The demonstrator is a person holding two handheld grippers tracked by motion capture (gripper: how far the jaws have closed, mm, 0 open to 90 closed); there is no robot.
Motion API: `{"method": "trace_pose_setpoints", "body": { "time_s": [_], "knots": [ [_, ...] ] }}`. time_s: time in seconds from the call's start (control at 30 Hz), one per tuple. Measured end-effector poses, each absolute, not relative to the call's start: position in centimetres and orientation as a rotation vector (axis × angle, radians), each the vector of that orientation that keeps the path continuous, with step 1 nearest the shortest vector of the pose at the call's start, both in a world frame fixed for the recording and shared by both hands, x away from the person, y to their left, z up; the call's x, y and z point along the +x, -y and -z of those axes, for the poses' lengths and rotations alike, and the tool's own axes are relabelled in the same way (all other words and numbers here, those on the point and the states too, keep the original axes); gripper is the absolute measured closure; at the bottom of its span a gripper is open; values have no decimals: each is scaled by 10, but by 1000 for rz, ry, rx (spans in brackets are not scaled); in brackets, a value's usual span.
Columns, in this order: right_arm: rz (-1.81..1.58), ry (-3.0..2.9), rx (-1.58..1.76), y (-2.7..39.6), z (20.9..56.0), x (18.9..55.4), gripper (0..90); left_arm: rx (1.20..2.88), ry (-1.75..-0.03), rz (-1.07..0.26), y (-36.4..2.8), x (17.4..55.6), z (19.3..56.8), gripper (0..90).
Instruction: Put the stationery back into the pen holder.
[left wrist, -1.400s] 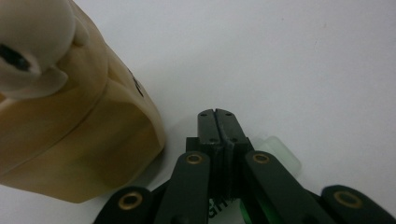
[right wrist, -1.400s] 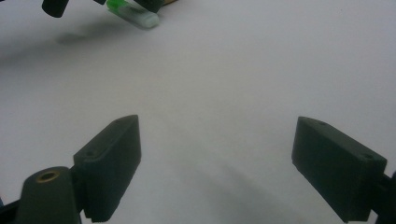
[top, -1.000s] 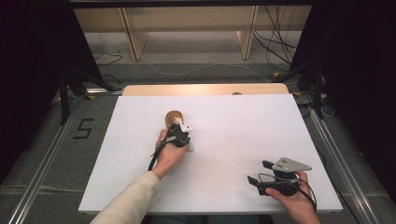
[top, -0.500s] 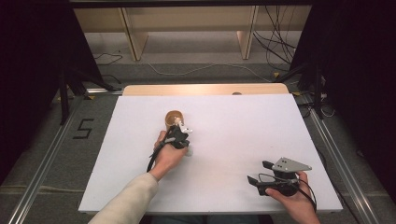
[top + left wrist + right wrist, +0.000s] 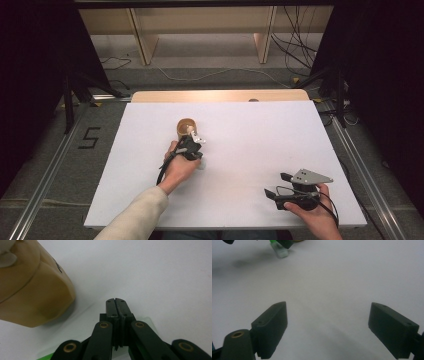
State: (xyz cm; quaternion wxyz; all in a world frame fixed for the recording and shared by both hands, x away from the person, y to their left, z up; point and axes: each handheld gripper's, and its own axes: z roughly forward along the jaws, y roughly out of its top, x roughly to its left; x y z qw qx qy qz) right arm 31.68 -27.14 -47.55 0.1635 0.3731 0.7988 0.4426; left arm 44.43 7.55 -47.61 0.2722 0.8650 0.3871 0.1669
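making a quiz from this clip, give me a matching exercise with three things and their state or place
Things:
1. left tongs
2. right tongs
3. tan cup

States or places:
a. jaws wide apart, over bare white board
b. stands on the white board, just beyond the left hand
c. jaws pressed together

Pairs: 1-c, 2-a, 3-b

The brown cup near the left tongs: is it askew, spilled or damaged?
The brown cup stands upright on the white table, unspilled and undamaged, something pale sticking out of it. The shut left tongs rest just beside it. Nothing stands out.
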Motion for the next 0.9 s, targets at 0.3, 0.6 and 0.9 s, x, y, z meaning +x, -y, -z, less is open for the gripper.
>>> {"method": "trace_pose_setpoints", "body": {
  "time_s": [0.3,0.6,0.9],
  "knots": [
    [-1262,-2277,1068,271,475,316,165,2360,-1050,-429,-77,442,475,899],
    [-1261,-2279,1067,271,475,316,166,2387,-1052,-387,-80,437,474,899],
    [-1260,-2280,1070,271,475,316,166,2413,-1045,-344,-85,432,473,900]
  ]
}}
